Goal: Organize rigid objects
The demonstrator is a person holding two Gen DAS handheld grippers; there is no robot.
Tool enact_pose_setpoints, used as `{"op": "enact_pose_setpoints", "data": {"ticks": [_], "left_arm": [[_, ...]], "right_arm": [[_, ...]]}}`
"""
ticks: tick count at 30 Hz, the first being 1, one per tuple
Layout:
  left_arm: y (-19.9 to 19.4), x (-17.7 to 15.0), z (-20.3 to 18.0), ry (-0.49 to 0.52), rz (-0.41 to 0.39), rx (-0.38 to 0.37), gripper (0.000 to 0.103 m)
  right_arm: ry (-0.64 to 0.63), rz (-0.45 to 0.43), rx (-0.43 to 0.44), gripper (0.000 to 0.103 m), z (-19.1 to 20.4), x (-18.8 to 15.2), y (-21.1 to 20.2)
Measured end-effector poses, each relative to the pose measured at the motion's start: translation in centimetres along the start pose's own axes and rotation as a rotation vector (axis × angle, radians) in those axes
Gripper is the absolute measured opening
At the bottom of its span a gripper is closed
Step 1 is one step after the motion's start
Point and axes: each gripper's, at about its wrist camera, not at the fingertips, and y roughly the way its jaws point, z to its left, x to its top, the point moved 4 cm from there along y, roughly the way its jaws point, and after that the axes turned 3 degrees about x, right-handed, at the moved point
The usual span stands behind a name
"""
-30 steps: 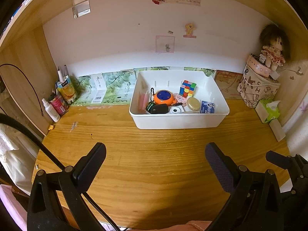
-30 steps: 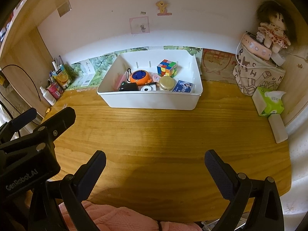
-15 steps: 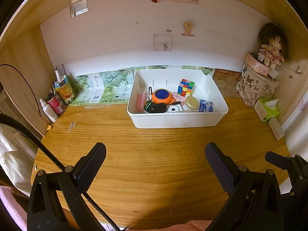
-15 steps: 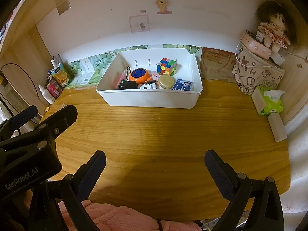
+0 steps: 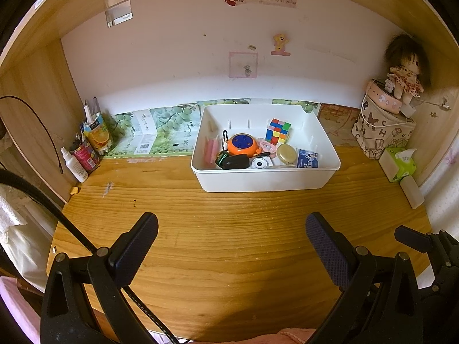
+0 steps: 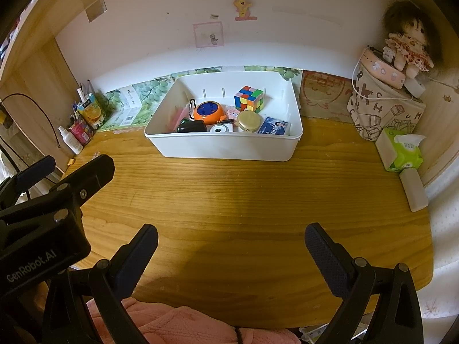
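Wooden desk, white bin at its back holding Rubik's cube and orange gadget. I see left gripper and right gripper spread wide, holding nothing, near edge.

Sitting on the table: bin, tissue pack, bag, bottle, cartons.

Left gripper and right gripper, jaws wide apart, apparently side by side.
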Motion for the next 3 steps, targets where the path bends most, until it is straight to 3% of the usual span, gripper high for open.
{"op": "enact_pose_setpoints", "data": {"ticks": [3], "left_arm": [[-0.15, -0.03, 0.02, 0.0, -0.002, 0.001, 0.103]], "right_arm": [[-0.001, 0.0, 0.001, 0.103, 0.03, 0.0, 0.01]]}}
